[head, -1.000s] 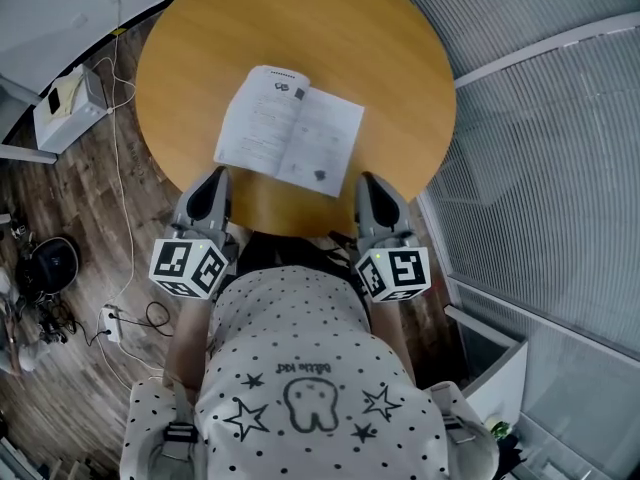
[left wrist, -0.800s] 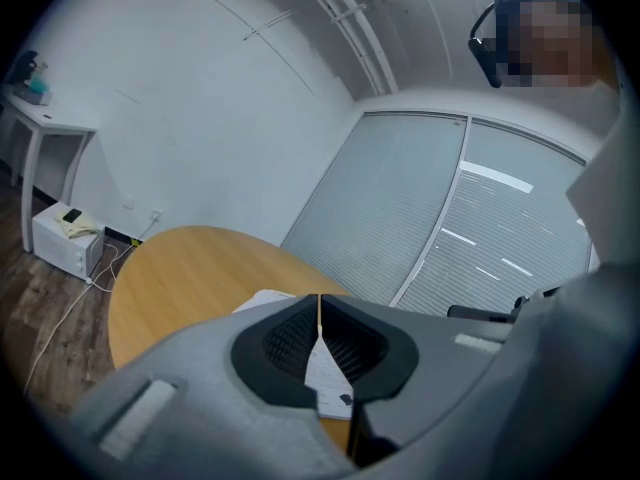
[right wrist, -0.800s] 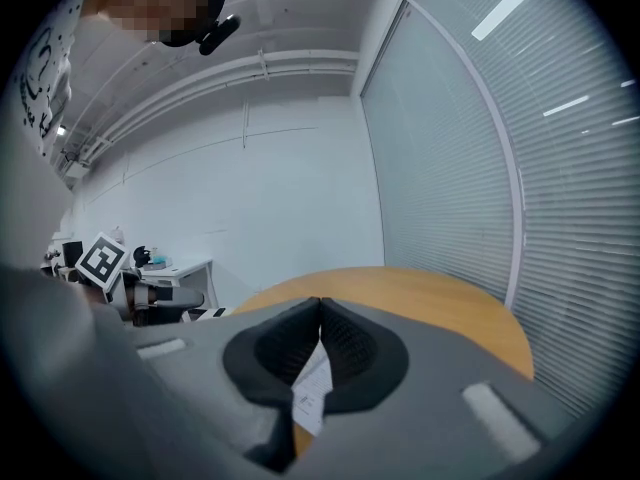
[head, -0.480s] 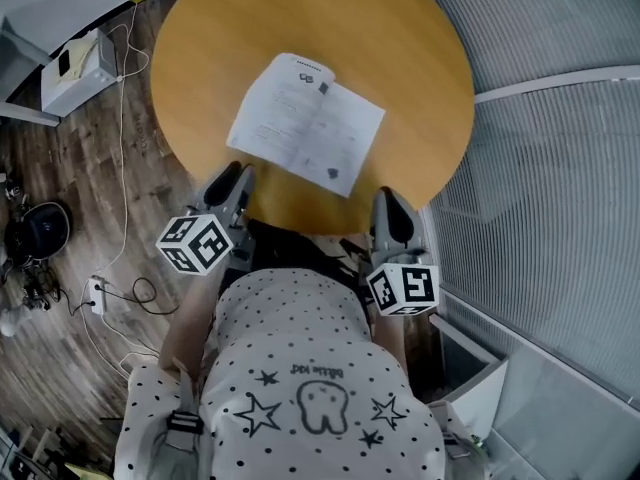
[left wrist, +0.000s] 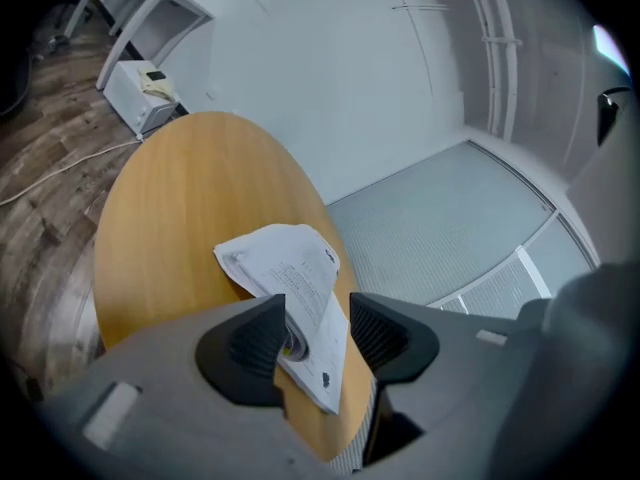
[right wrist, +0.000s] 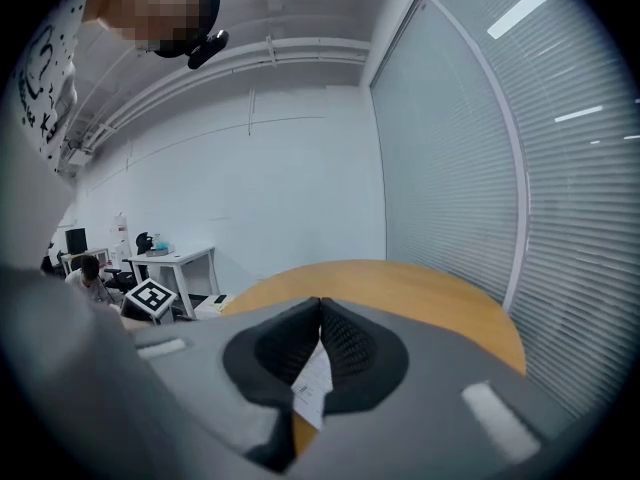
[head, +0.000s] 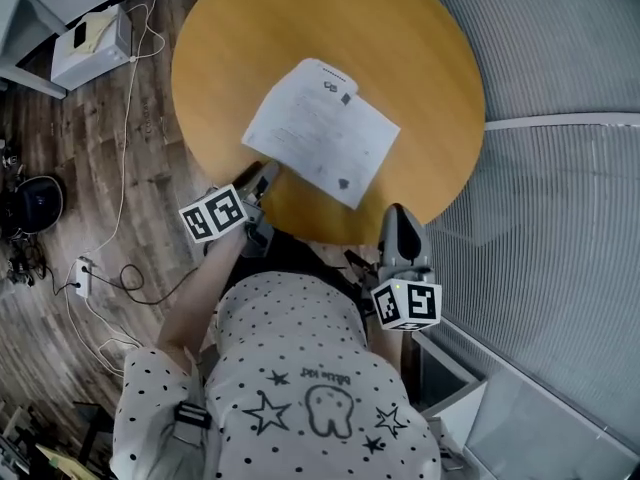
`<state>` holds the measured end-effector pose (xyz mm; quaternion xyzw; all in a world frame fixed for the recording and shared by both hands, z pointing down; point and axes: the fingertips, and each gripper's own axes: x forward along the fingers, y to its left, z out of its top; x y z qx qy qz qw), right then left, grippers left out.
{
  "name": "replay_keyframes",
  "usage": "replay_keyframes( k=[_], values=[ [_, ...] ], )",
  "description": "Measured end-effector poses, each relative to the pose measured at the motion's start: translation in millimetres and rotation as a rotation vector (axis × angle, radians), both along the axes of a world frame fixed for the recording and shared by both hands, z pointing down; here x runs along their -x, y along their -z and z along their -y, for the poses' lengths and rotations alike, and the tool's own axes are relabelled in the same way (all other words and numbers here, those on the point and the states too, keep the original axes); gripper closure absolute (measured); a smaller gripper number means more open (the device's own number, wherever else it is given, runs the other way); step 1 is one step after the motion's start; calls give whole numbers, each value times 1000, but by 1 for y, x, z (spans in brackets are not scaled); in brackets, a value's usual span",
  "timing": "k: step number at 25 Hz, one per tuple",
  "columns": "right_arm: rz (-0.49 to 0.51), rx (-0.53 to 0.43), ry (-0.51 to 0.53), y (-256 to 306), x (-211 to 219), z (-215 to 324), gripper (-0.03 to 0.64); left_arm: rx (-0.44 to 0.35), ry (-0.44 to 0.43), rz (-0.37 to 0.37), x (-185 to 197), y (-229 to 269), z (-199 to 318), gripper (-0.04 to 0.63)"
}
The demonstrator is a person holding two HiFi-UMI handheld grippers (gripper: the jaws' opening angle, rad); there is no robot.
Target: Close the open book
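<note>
The open book (head: 320, 133) lies flat with its white pages up on the round wooden table (head: 400, 28). My left gripper (head: 265, 180) is at the book's near left edge. In the left gripper view its jaws have just been opening and stand open (left wrist: 318, 328), with the near edge of the book (left wrist: 285, 263) showing in the gap between them and neither pad pressing on it. My right gripper (head: 400, 223) rests at the table's near rim, right of the book's near corner. Its jaws are shut (right wrist: 320, 313) on nothing, and a sliver of page (right wrist: 312, 383) shows beyond them.
A white box (head: 90, 43) and loose cables (head: 120, 218) lie on the wooden floor left of the table. A slatted wall runs along the right side (head: 560, 58). A white desk (right wrist: 175, 263) stands far back in the room.
My left gripper has dropped and moved forward to the book's near left edge, rolling as it went, and its jaws have opened. The right gripper has stayed at the table rim.
</note>
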<state>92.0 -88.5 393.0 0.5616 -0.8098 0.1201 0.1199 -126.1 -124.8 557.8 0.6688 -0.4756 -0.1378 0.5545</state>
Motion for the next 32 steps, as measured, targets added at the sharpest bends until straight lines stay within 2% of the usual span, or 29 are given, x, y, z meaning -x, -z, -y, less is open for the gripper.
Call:
replay_keyframes(
  k=[7, 11, 20, 22, 29, 32],
  values=[
    [-3, 9, 8, -5, 8, 3, 612, 125, 23, -105, -8, -46, 11, 377],
    [-10, 14, 10, -5, 10, 3, 612, 187, 72, -195, -8, -66, 16, 379],
    [-23, 24, -20, -8, 1, 3, 612, 210, 140, -304, -10, -79, 38, 377],
    [-26, 27, -26, -10, -2, 3, 612, 210, 157, -301, -7, -82, 44, 377],
    [-26, 29, -28, -11, -2, 5, 612, 178, 205, -223, 17, -85, 55, 380],
    [-25, 31, -24, -10, 1, 6, 612, 164, 205, -163, 29, -84, 56, 408]
  ],
)
